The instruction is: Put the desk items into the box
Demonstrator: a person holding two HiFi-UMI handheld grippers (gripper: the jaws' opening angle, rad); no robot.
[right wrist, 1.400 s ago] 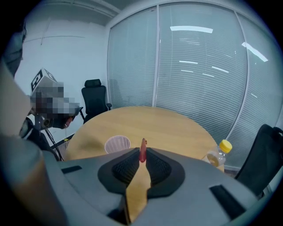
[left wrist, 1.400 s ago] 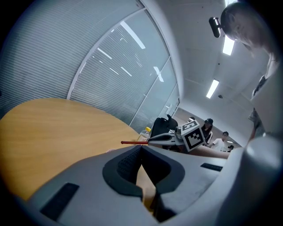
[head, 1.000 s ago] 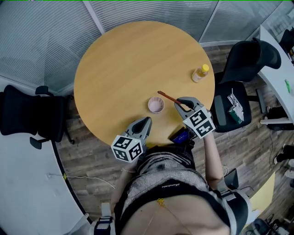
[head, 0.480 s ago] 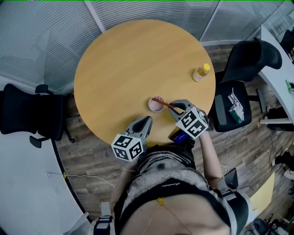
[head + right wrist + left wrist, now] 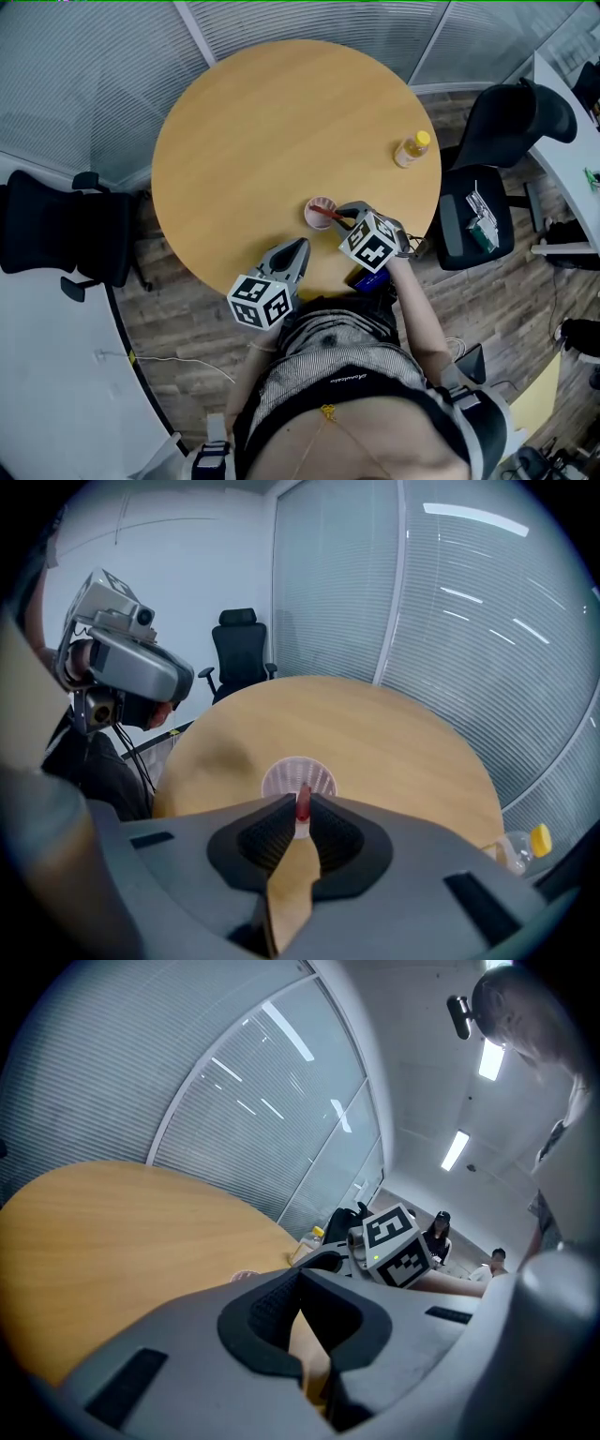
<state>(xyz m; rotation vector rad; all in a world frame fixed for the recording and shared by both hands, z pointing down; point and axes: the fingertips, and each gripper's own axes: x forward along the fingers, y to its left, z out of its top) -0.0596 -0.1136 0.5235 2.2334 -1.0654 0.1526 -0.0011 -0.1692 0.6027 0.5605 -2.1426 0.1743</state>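
Round wooden counter carries a ribbed cup (seemingly the box) near its near edge, where the right gripper clamps a red pen angled into it for dropping, while the left gripper waits closed, empty.

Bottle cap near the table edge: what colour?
Yellow; the bottle cap shows best in the head view.

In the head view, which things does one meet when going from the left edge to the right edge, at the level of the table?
Black chair → left gripper → pink cup → right gripper, holding a pen → yellow-capped bottle → second black chair.
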